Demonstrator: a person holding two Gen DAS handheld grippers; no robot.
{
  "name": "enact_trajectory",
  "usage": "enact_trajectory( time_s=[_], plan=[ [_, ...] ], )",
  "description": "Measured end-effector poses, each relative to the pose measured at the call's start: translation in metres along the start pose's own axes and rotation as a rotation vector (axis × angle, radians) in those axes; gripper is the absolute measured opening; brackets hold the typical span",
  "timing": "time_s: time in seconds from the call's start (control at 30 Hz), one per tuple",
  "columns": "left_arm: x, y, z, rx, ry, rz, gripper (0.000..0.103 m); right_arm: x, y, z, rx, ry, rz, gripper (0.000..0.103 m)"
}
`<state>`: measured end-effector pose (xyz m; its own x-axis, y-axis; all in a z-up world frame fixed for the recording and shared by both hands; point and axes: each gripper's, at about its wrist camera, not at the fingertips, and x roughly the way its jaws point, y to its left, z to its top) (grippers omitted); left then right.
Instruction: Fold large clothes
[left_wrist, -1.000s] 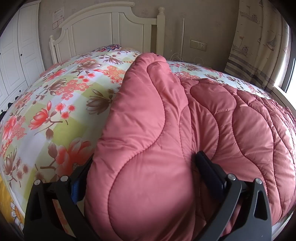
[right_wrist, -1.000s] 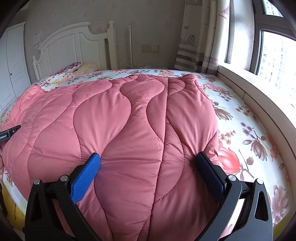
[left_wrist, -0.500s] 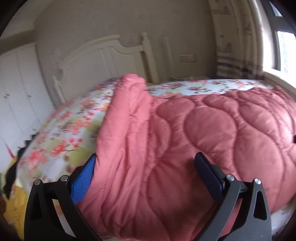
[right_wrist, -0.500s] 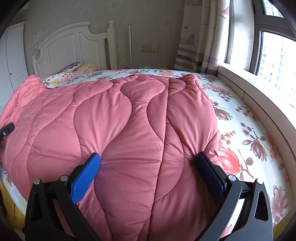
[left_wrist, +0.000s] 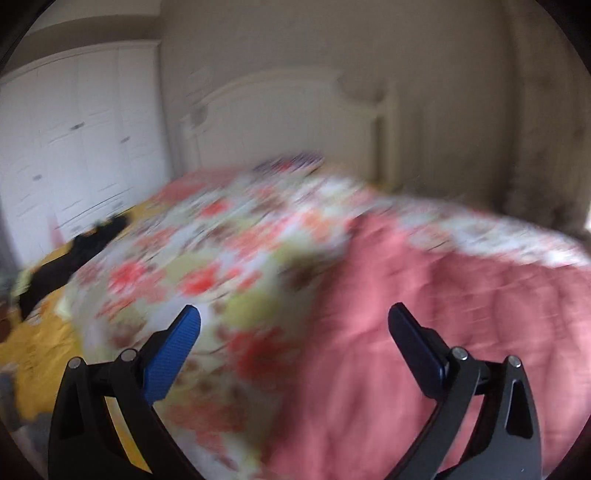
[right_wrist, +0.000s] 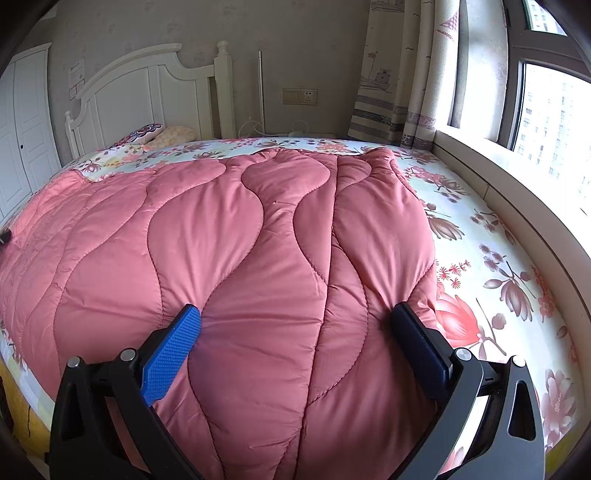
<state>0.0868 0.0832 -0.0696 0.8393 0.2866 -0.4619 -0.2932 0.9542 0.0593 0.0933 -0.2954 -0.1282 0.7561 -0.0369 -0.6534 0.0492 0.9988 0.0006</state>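
Since the earlier frame, the left gripper (left_wrist: 293, 317) had let go of the pink quilt (right_wrist: 258, 258) and swung away; its view was blurred, jaws apart over the floral sheet (left_wrist: 207, 258), quilt at 3 o'clock. A dark garment (left_wrist: 74, 254) lay at 9 o'clock, wardrobe (left_wrist: 74, 147) beyond. The right gripper (right_wrist: 295, 317) was spread wide, quilt bulging between its fingers. Pillows (right_wrist: 159, 134) lay at 11 o'clock by the headboard (right_wrist: 147, 88), curtain (right_wrist: 399, 74) at 1 o'clock.

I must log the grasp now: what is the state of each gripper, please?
Left gripper: open, holding nothing; view blurred.
Right gripper: open wide around a bulge of the pink quilt; a grip cannot be told.
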Motion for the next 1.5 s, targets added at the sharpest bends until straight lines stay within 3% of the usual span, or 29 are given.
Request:
enact_trajectory(
  time_s=[0.07,0.17,0.3,0.43,0.63,0.77,0.87,0.93,1.17,1.3,1.43,1.5],
  plan=[
    [-0.015,-0.029,0.000,0.082,-0.013,-0.154,0.101,0.000,0.000,0.000,0.001,0.000,-0.001,0.099],
    [-0.019,-0.073,-0.007,0.226,-0.004,-0.260,0.101,0.000,0.000,0.000,-0.001,0.000,0.000,0.099],
    [0.023,-0.129,-0.024,0.387,0.094,-0.244,0.101,0.000,0.000,0.000,-0.001,0.000,0.003,0.099],
    [0.055,-0.125,-0.032,0.320,0.177,-0.335,0.101,-0.001,-0.003,0.000,0.007,-0.003,0.016,0.099],
    [0.058,-0.129,-0.037,0.350,0.178,-0.324,0.101,-0.013,-0.007,-0.001,0.040,-0.025,0.039,0.098],
    [0.057,-0.126,-0.036,0.342,0.183,-0.329,0.101,-0.049,-0.009,-0.008,0.110,-0.080,0.235,0.098],
    [0.058,-0.127,-0.034,0.339,0.185,-0.331,0.101,-0.071,-0.001,-0.024,0.088,-0.035,0.356,0.098],
    [0.058,-0.126,-0.034,0.336,0.186,-0.331,0.101,-0.077,0.005,-0.038,0.076,0.041,0.413,0.098],
    [0.060,-0.125,-0.033,0.321,0.199,-0.343,0.101,-0.053,-0.002,-0.059,0.208,0.153,0.382,0.099],
    [0.064,-0.122,-0.033,0.301,0.218,-0.349,0.101,-0.033,0.001,-0.046,0.284,0.102,0.330,0.099],
    [0.065,-0.123,-0.033,0.299,0.222,-0.341,0.101,-0.004,-0.012,-0.026,0.571,0.012,0.321,0.099],
    [0.067,-0.123,-0.033,0.296,0.229,-0.342,0.101,0.011,-0.010,-0.013,0.638,-0.001,0.285,0.099]
  ],
)
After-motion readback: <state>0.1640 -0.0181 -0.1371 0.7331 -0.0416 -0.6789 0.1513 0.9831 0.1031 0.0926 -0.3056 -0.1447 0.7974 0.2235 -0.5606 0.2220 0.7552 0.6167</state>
